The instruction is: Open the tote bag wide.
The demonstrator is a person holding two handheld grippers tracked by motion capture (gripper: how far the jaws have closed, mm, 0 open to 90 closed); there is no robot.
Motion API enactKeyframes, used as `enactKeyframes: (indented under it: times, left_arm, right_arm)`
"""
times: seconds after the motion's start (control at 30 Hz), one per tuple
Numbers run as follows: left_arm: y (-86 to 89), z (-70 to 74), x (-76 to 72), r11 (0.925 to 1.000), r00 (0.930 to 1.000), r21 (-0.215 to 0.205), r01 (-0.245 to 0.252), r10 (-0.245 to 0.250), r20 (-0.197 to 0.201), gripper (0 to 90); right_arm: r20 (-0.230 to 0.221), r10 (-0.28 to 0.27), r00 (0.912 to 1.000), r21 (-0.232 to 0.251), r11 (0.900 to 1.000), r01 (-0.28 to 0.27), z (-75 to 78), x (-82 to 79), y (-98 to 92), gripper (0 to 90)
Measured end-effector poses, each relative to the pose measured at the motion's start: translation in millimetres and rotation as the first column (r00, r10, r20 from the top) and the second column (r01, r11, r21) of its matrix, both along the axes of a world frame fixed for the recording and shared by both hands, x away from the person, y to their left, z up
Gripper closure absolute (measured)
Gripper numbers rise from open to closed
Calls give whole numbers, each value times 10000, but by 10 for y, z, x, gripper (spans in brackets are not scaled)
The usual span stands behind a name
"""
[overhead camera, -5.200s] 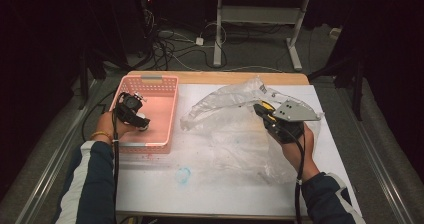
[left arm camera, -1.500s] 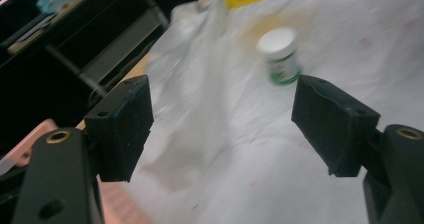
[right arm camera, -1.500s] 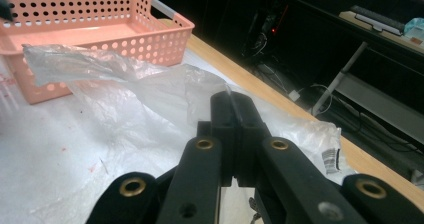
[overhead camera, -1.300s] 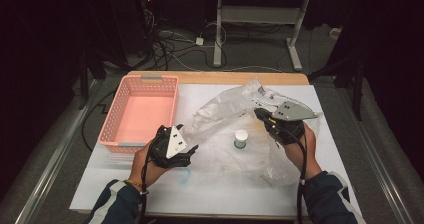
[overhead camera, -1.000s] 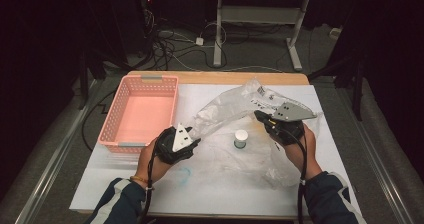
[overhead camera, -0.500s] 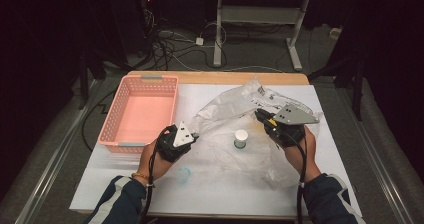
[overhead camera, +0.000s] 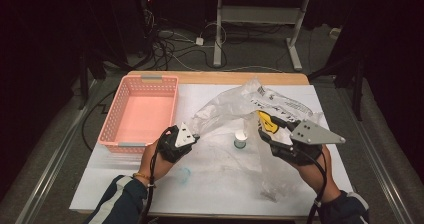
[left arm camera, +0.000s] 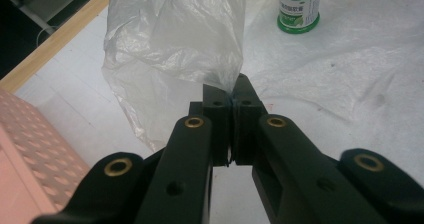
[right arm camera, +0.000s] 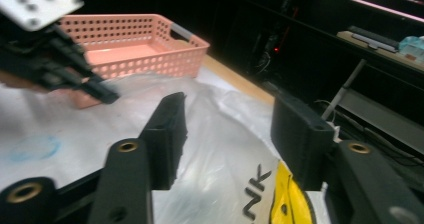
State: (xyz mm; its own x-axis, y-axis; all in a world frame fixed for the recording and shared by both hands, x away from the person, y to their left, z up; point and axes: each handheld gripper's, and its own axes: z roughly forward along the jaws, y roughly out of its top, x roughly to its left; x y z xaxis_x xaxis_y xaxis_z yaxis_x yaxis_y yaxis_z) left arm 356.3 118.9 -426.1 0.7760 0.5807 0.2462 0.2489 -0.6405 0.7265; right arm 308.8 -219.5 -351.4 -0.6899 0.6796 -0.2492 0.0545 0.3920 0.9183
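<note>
The left gripper (left arm camera: 232, 91) pinches one edge of the clear plastic bag (overhead camera: 235, 109), which lies across the table (overhead camera: 125, 184). The right gripper (right arm camera: 227, 134) has just been opening, jaws spread around the bag, not pressing. It should grip the opposite edge and pull gently, so the mouth opens beside the small bottle (overhead camera: 240, 139).

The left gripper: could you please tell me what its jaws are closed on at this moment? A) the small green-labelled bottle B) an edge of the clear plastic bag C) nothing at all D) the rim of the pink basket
B: in the left gripper view the left gripper has its jaws pressed together on a gathered edge of the clear plastic bag, while the small green-labelled bottle stands apart behind it.
</note>
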Motion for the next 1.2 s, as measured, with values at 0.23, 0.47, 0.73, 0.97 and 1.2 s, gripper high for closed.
enactKeyframes:
  times: [0.23,0.47,0.73,0.97,1.2]
  left_arm:
    - [7,-25,9,9999,9999,106,-112,113,-43,859]
    - [-13,-36,14,9996,9999,228,-163,164,-7,860]
    - [-57,-45,48,9996,9997,165,-227,227,18,860]
    - [-21,-22,53,9997,9995,67,-245,244,178,861]
    - [104,62,6,9993,9981,-202,-318,328,518,859]
  right_arm:
    - [-908,726,9932,-444,9961,-769,-159,-252,-69,338]
    - [-1866,1662,9683,-836,9793,-1842,-392,-564,-105,251]
    - [-2914,1793,9397,-2058,9476,-2446,-753,-684,-26,259]
    - [-2386,938,9666,-2773,9473,-1604,-868,-532,-133,727]
    - [-1212,296,9922,-2488,9667,-592,-740,-486,-247,879]
